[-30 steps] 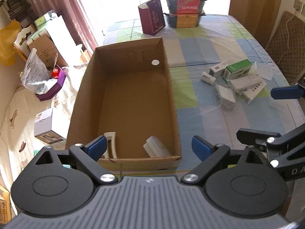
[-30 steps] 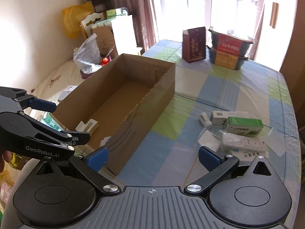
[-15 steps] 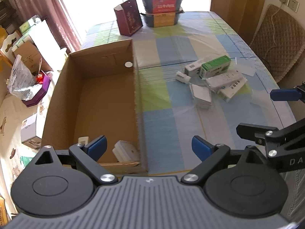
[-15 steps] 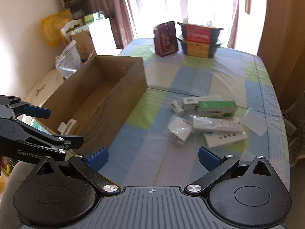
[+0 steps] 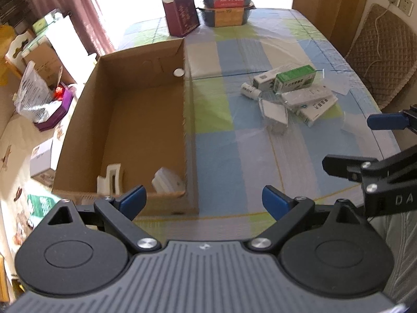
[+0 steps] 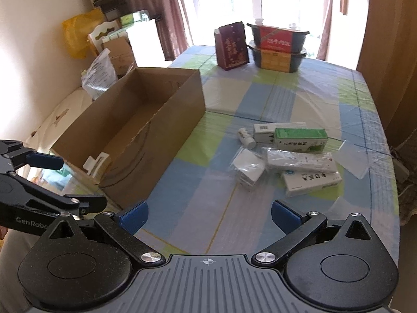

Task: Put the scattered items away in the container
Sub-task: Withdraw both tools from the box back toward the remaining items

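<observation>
Above the table's near edge (image 6: 182, 234), left gripper (image 5: 204, 200) fingers wide apart, empty, right gripper (image 6: 208, 215) likewise.

Cardboard box (image 5: 146, 120): stood on the left part of the table (image 5: 234, 172).
In the box: two small items (image 5: 166, 180) lay at its near end.
Scattered cartons (image 6: 299, 151): lay clustered on the table, right of the box and apart from it.
Stacked containers (image 6: 277, 47): stood at the far end, with an upright carton (image 6: 232, 45) just left of them.
</observation>
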